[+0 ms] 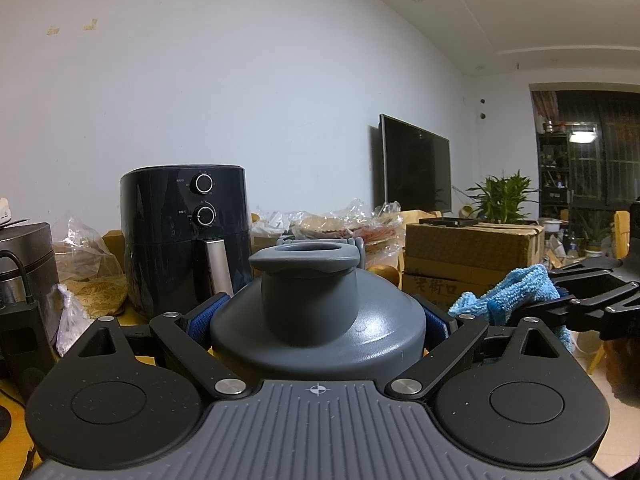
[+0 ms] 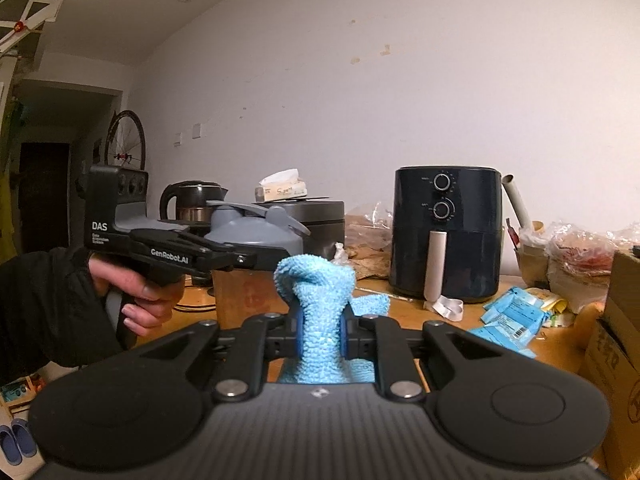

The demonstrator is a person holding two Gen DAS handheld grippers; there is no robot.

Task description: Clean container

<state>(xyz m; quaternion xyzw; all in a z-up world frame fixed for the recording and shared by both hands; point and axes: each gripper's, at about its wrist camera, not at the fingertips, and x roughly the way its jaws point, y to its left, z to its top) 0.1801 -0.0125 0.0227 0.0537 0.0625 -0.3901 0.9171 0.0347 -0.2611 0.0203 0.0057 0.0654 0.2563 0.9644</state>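
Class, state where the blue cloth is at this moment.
The blue cloth is pinched upright in the right claw, centre of the right wrist view, in front of the black air fryer and right of the grey-lidded container held by the left claw.

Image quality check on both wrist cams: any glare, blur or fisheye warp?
Left wrist: dim indoor light, soft highlight on the grey plastic container lid, wall and ceiling lines bowed, dark corners. Right wrist: warmer cast, fluffy blue cloth sharp, dark air fryer slightly soft, no motion blur evident.
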